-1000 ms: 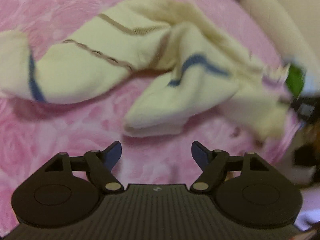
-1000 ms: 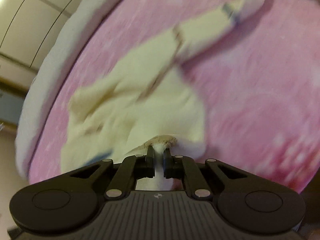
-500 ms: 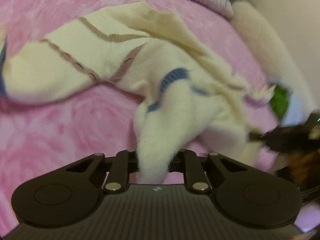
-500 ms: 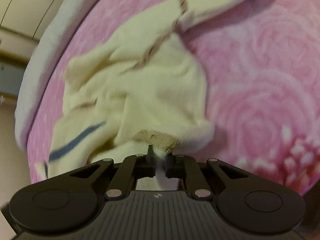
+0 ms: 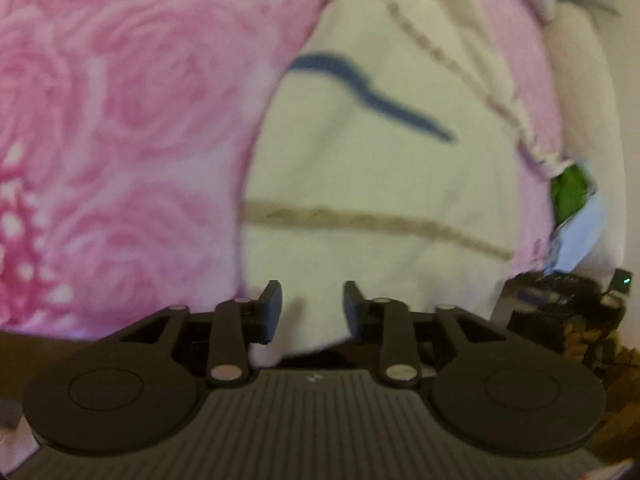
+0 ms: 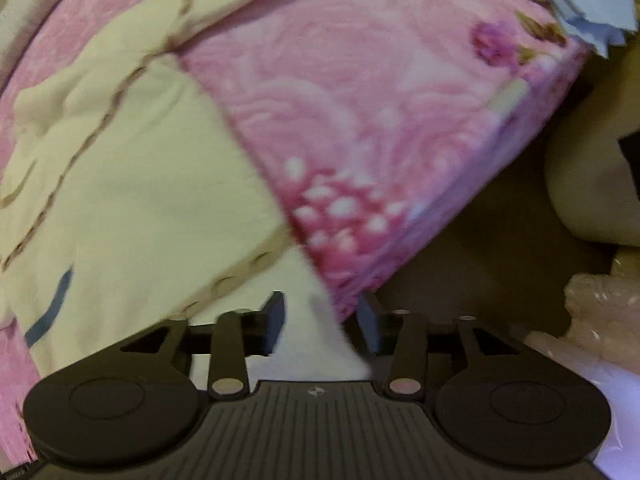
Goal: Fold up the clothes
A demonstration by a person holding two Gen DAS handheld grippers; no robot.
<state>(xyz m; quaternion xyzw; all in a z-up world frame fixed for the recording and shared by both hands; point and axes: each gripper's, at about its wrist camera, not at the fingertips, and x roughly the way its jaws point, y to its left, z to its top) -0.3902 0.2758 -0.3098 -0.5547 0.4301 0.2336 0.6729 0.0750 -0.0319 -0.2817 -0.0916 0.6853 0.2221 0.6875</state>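
Observation:
A cream knitted garment [image 5: 372, 168] with tan and blue stripes lies spread on the pink rose-patterned bedspread [image 5: 120, 120]. My left gripper [image 5: 312, 308] is open at the garment's near hem, the cloth lying between its parted jaws. In the right wrist view the same garment [image 6: 132, 184] stretches away to the left, its hem hanging over the bed's edge. My right gripper [image 6: 320, 316] is open, with the hem between its parted jaws.
The bed's near edge and corner [image 6: 520, 92] drop to a dark floor [image 6: 460, 248]. A light blue cloth [image 6: 592, 4] and a green item [image 5: 568, 192] lie at the bed's far corner. Dark equipment [image 5: 560, 304] sits off the bed to the right.
Both grippers held the garment shut half a second ago and pulled it flat toward the bed's near edge. Both jaws have now opened, and the garment lies spread out.

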